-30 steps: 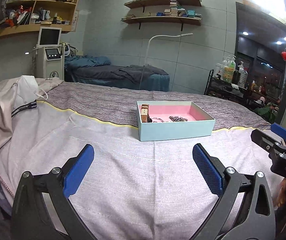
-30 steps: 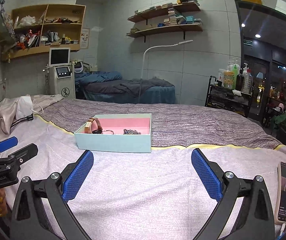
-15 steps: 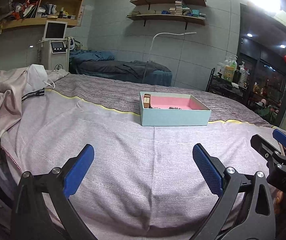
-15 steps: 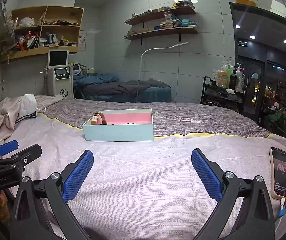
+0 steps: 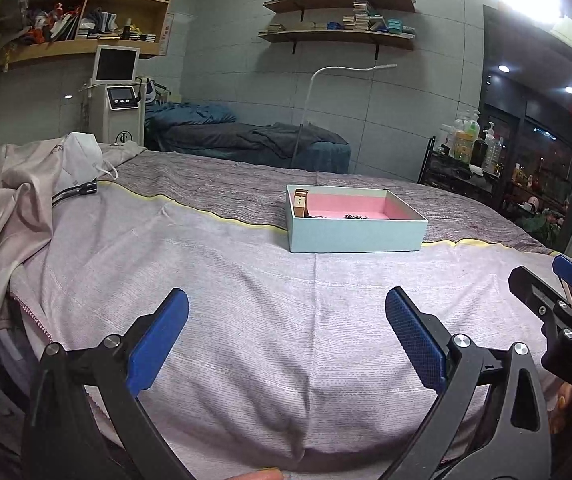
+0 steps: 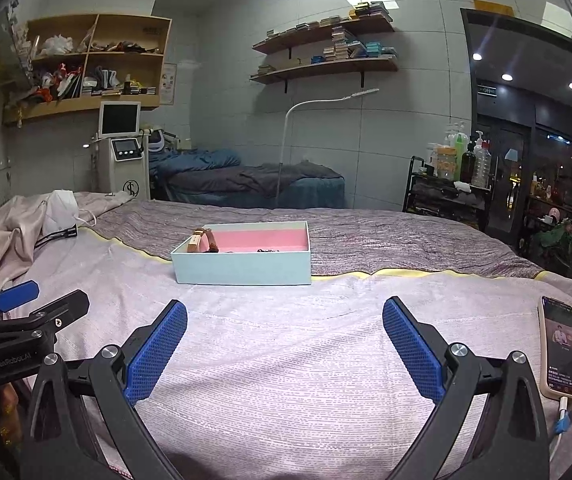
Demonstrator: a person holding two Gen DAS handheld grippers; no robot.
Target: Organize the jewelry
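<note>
A light blue box (image 5: 356, 234) with a pink lining sits mid-bed; it also shows in the right wrist view (image 6: 241, 267). Inside it stand a brown watch strap (image 5: 300, 202) (image 6: 203, 241) at the left end and a dark chain (image 5: 356, 216) (image 6: 267, 250) on the lining. My left gripper (image 5: 286, 338) is open and empty, well short of the box near the bed's front edge. My right gripper (image 6: 284, 346) is open and empty, also well back from the box. Each gripper shows at the edge of the other's view.
A phone (image 6: 562, 354) on a charging cable lies on the bed at the right. A crumpled beige sheet (image 5: 9, 204) and a white mask (image 5: 79, 160) with a black cable lie at the left. A second bed, a machine and shelves stand behind.
Both grippers have drawn back from the box and lowered; the box looks smaller and farther. Both stay open and empty.
</note>
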